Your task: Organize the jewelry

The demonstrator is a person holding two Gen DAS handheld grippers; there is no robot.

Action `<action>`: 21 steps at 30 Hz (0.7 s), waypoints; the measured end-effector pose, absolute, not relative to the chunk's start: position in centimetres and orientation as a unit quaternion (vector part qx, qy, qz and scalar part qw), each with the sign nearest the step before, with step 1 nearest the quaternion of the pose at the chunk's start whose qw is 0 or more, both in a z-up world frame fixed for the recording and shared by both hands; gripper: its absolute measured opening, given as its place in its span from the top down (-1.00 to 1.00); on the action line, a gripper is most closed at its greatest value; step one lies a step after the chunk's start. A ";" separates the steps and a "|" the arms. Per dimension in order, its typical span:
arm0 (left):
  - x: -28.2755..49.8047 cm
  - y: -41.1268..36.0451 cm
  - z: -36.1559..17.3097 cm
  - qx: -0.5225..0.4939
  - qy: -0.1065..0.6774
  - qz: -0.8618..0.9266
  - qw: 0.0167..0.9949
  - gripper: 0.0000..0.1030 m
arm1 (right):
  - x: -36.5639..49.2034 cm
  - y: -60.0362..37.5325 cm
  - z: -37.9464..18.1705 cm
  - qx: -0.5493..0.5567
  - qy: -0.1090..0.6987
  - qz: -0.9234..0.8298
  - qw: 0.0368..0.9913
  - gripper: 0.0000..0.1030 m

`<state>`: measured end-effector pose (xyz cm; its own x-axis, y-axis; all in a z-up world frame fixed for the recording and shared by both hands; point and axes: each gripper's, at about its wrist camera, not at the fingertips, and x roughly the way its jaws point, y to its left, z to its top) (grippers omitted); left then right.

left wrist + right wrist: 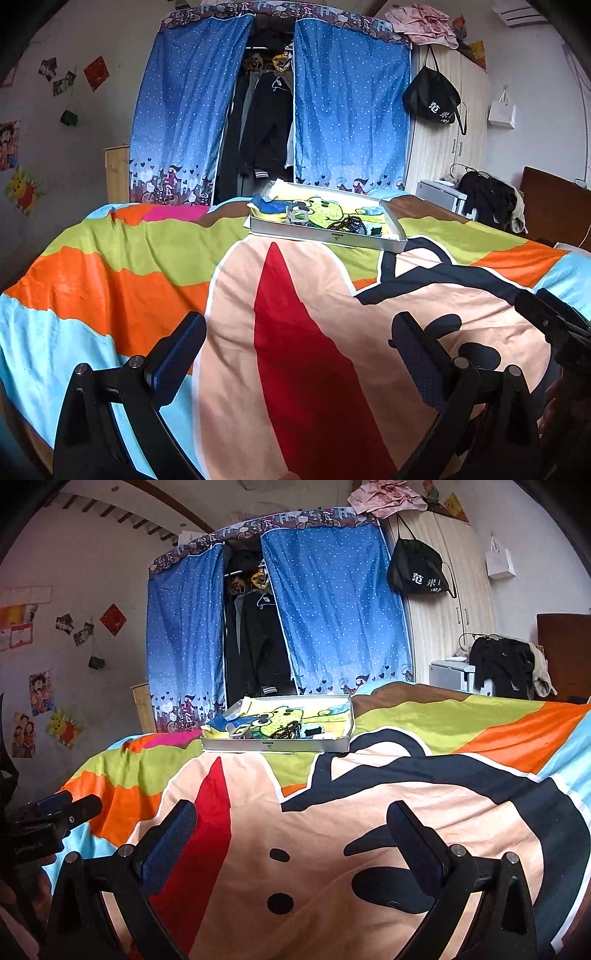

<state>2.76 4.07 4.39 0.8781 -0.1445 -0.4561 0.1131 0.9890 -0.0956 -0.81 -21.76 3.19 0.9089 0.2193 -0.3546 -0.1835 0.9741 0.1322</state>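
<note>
Both claws, left claw (297,354) and right claw (291,834), gape wide and hold nothing above the bed's colourful blanket (332,812). Well ahead of them sits a white tray (364,242) with a dark bead string (284,732) inside.

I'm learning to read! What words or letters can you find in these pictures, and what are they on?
"范米", white characters on the black bag hanging on the wardrobe; the smaller print under them is too blurred to read.
Small label on the tray front wall: too small to read.
Faint lettering on the left gripper's body at the right view's edge: too blurred to read.
Wall posters: no text readable.
</note>
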 end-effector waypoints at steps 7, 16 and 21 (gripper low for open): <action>2.5 4.1 4.5 -0.033 0.233 -0.066 0.970 -0.91 | -0.9 -21.8 3.2 0.047 0.185 0.102 0.976 -1.00; 2.4 4.2 4.4 -0.038 0.230 -0.063 0.970 -0.91 | -0.9 -21.8 3.3 0.047 0.185 0.102 0.976 -1.00; 2.4 4.2 4.4 -0.038 0.230 -0.064 0.970 -0.91 | -1.0 -21.8 3.2 0.047 0.186 0.102 0.976 -1.00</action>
